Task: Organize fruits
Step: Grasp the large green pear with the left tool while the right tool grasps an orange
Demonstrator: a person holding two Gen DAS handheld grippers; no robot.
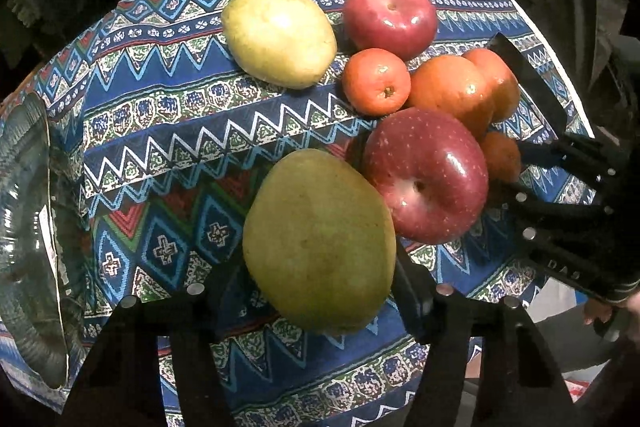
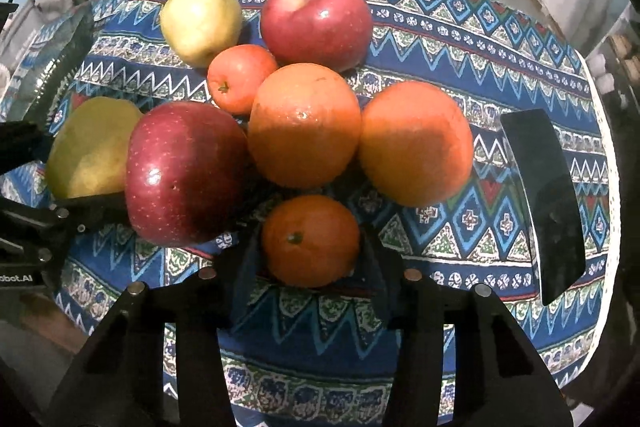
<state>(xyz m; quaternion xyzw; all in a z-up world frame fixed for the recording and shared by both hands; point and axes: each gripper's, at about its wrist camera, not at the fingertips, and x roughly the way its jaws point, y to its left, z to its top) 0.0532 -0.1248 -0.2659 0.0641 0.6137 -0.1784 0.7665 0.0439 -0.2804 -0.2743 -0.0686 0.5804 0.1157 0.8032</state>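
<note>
The patterned tablecloth [image 1: 160, 147] is running out of view at every edge, and a clear glass dish [image 1: 24, 227] on the left is showing only in part, blurred. The green mango [image 1: 320, 247] is sitting nearest the left gripper [image 1: 320, 291], whose fingers are pinching its sides; its lower end is dipping behind the fingers. The small mandarin [image 2: 310, 241], dull orange with a green stem, is lying before two oranges [image 2: 304, 125], squeezed by the right gripper [image 2: 310, 267].

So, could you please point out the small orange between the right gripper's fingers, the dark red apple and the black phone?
small orange [image 2: 310, 241], right wrist view, top near its stem.
dark red apple [image 2: 180, 171], right wrist view, shiny side.
black phone [image 2: 546, 203], right wrist view, screen middle.
</note>
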